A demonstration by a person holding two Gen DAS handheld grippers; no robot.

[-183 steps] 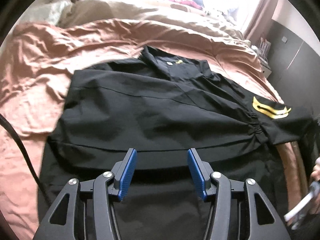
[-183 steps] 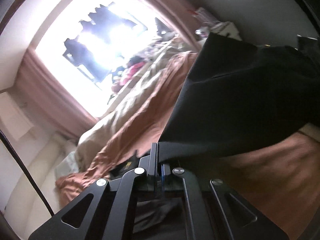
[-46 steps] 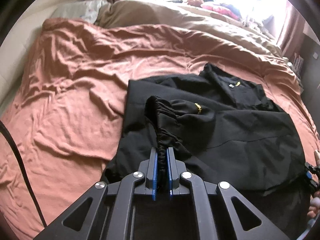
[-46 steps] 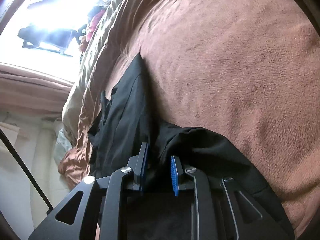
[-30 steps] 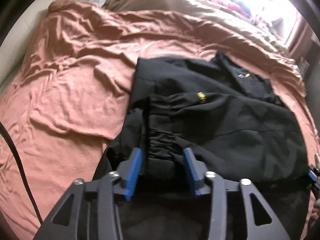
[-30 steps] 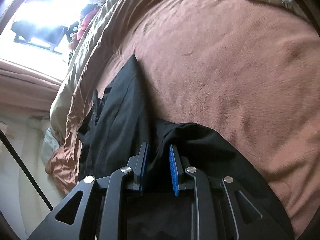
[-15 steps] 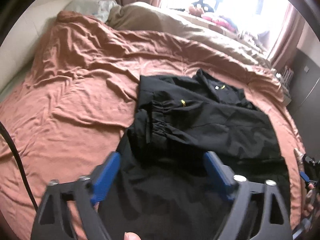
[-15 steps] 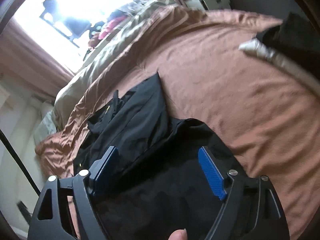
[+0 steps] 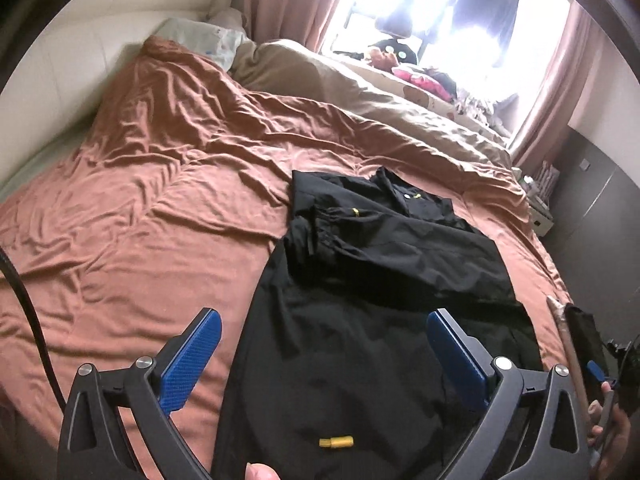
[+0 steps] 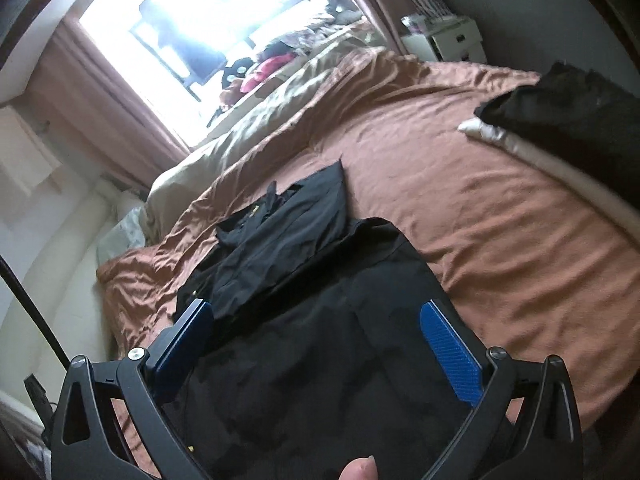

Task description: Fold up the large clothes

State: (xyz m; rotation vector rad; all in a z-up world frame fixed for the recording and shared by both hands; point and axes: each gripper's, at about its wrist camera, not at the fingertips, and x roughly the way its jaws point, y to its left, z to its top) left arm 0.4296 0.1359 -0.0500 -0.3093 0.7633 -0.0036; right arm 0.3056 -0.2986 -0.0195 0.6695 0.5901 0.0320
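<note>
A large black jacket [image 9: 384,280] lies flat on the rust-coloured bedspread [image 9: 152,216], both sleeves folded in over its body and a yellow zipper pull [image 9: 336,442] near its hem. It also shows in the right wrist view [image 10: 304,304]. My left gripper [image 9: 324,344] is wide open and empty, raised above the jacket's lower part. My right gripper [image 10: 320,340] is wide open and empty, also above the lower part.
A beige duvet [image 9: 360,80] and pillow [image 9: 200,36] lie at the bed's far side below a bright window [image 9: 440,8]. A black and white pile [image 10: 560,120] sits on the bed's right side. A bedside cabinet [image 10: 452,40] stands beyond the bed.
Both grippers let go of the folded sleeves, opened wide and pulled back and up from the jacket. The sleeves now lie across the jacket's body.
</note>
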